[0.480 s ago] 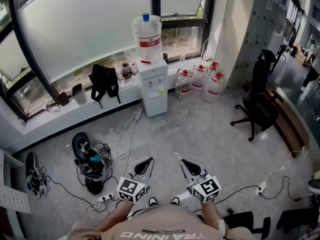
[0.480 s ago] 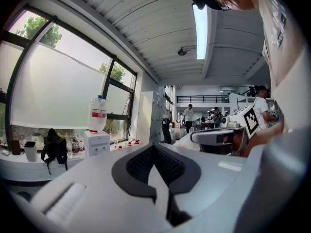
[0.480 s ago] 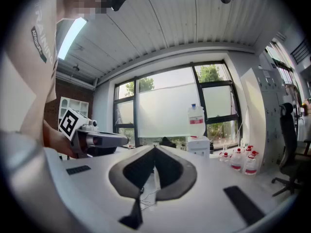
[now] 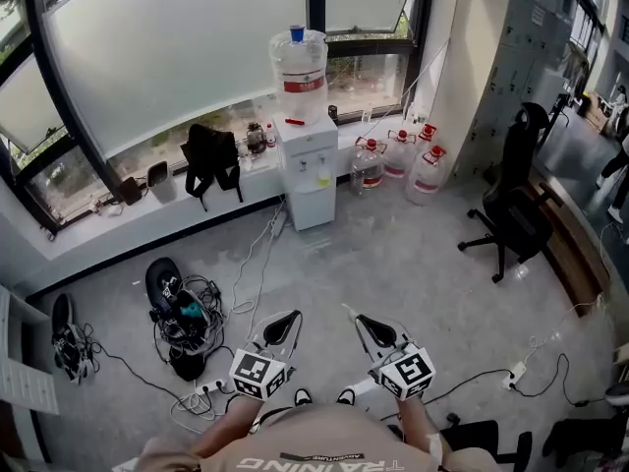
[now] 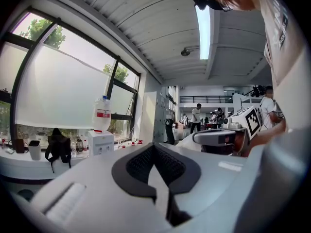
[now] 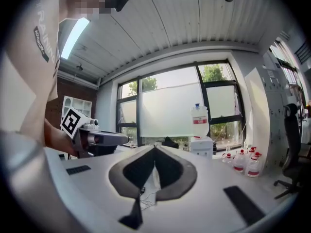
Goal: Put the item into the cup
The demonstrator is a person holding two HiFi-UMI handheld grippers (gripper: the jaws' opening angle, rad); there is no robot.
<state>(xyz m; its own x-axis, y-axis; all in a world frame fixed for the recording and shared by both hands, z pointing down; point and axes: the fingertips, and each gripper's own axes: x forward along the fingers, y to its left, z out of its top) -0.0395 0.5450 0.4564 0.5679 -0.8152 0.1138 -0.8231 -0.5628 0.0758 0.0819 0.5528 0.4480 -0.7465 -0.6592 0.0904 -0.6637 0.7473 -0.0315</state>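
No cup and no item to put in it shows in any view. In the head view my left gripper [image 4: 290,316] and my right gripper [image 4: 357,318] are held side by side low in the frame, above the grey floor, both pointing forward. Each has its jaws closed tip to tip with nothing between them. The left gripper view shows my left gripper [image 5: 154,147] with its dark pads meeting, and the right gripper's marker cube [image 5: 253,120] beside it. The right gripper view shows my right gripper [image 6: 154,149] likewise closed.
A white water dispenser [image 4: 307,170] with a large bottle [image 4: 299,62] stands at the window wall, with several water jugs [image 4: 398,160] to its right. A black backpack [image 4: 210,157] rests on the sill. A black office chair [image 4: 516,205] stands right. Cables and gear [image 4: 182,313] lie on the floor left.
The head view has shifted slightly, so the dispenser and chair sit a little further right in the frame. Both grippers keep the same pose.
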